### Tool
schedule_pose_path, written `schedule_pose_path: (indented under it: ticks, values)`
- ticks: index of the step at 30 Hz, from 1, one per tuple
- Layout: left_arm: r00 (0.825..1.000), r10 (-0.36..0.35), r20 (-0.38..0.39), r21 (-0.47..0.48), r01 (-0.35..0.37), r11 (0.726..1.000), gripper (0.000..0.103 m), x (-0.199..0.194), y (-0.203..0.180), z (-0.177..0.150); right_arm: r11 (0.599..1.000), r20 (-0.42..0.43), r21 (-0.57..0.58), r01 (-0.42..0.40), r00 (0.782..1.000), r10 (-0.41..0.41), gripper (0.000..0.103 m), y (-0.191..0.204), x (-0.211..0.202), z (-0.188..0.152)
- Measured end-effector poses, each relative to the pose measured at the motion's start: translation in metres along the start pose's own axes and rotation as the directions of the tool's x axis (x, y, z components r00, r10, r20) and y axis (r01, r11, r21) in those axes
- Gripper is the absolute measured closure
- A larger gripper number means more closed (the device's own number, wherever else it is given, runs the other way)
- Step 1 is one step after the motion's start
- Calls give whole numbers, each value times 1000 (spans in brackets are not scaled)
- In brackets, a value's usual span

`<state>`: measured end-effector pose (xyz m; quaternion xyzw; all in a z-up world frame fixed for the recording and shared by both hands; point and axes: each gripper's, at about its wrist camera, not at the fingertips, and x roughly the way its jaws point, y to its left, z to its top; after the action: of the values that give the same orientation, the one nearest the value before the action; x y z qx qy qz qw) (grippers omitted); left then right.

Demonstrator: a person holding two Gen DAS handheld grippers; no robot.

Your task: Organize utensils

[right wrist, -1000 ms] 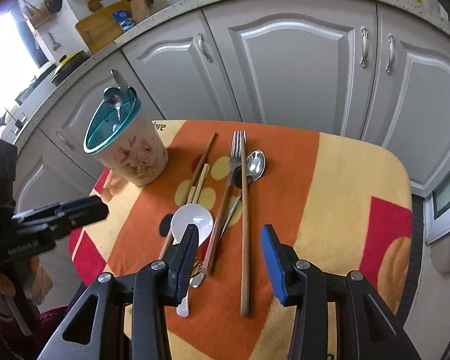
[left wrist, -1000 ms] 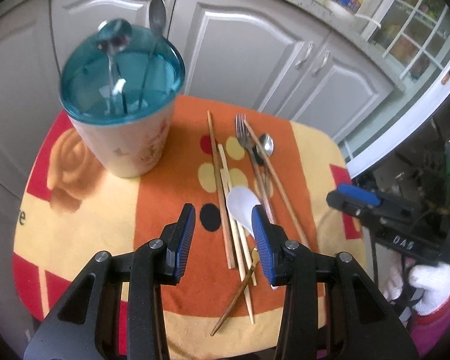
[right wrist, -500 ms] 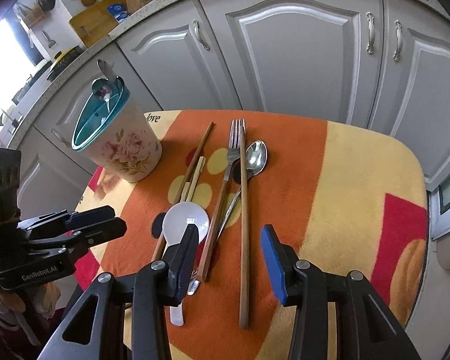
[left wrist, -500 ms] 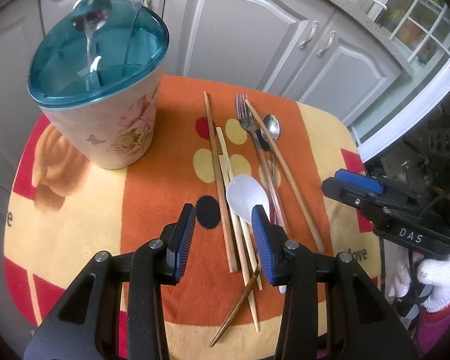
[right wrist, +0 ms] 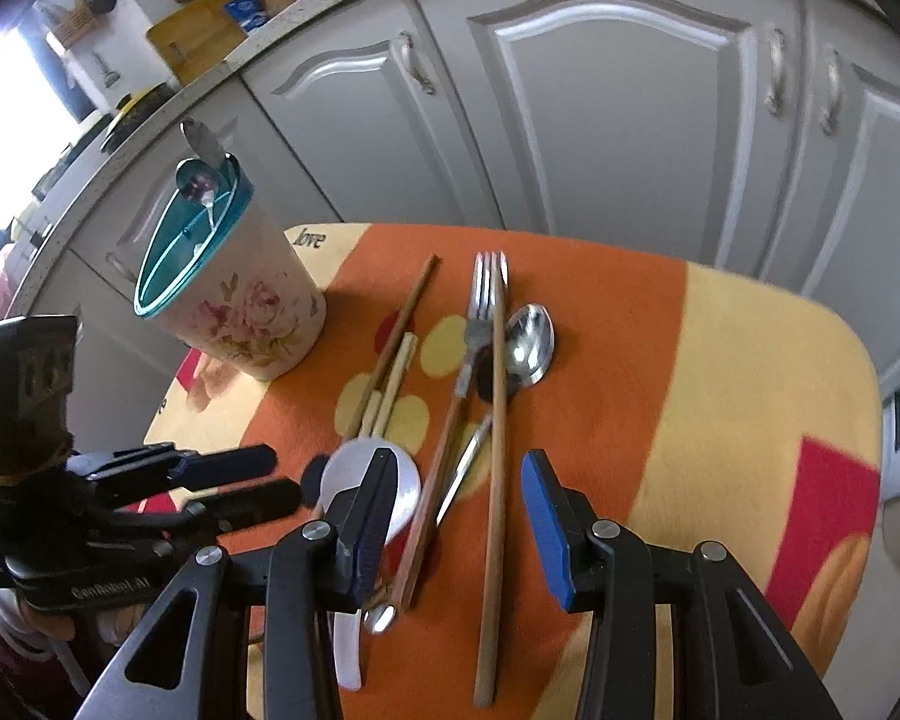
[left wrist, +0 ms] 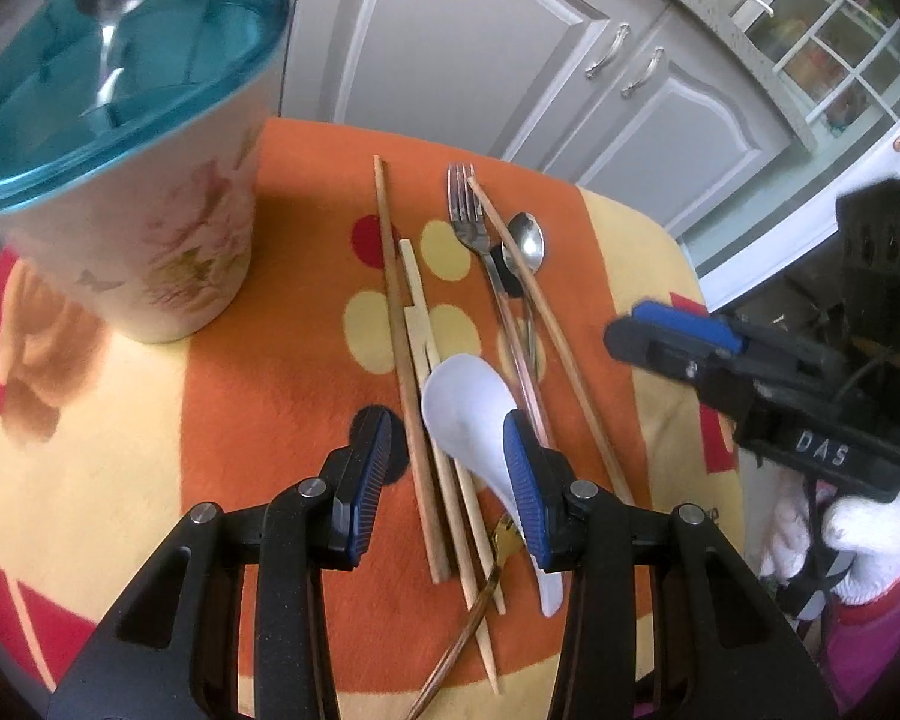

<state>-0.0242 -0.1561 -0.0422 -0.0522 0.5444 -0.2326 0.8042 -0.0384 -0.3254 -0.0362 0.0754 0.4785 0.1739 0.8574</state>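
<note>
Far left we see the floral holder [left wrist: 150, 240], upright on the orange-and-yellow cloth [left wrist: 306, 192], its teal lid [left wrist: 120, 60] on, two metal spoons [right wrist: 201, 171] poking up through it. Next, our left gripper [left wrist: 444, 468], pointing down at the cloth, jaws apart with nothing pinched; a brown chopstick [left wrist: 399, 330] and the pale bamboo chopsticks [left wrist: 417, 312] run through the gap under it. The white soup spoon [left wrist: 468, 414] lies bowl-up right at its right finger [left wrist: 519, 480], handle tucked behind that finger; contact we cannot tell. A gold-tipped utensil [left wrist: 486, 564] crosses under the bamboo pair. Then fork [right wrist: 480, 306], metal spoon [right wrist: 528, 339] and a second brown chopstick [right wrist: 498, 450], side by side, chopstick lying over the fork's right edge. Our right gripper [right wrist: 456, 522] hovers above these, about half spread, empty; that chopstick and the fork handle pass between its fingers. Far right in the left view, a white-gloved hand [left wrist: 858, 552] carries it.
</note>
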Motion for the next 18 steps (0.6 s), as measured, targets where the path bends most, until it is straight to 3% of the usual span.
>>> schedule_pose_path:
  ticks: [10, 16, 18]
  values:
    - [999, -3, -35, 27, 4, 1000, 65, 21, -5, 11, 993, -49, -114, 29, 998, -35, 71, 5, 45, 61]
    - [998, 0, -68, 79, 5, 997, 65, 32, -10, 13, 982, -101, -177, 62, 992, -80, 76, 10, 77, 82]
    - [998, 0, -70, 91, 6, 996, 70, 33, -9, 11, 980, -127, -187, 62, 988, -87, 80, 9, 89, 85]
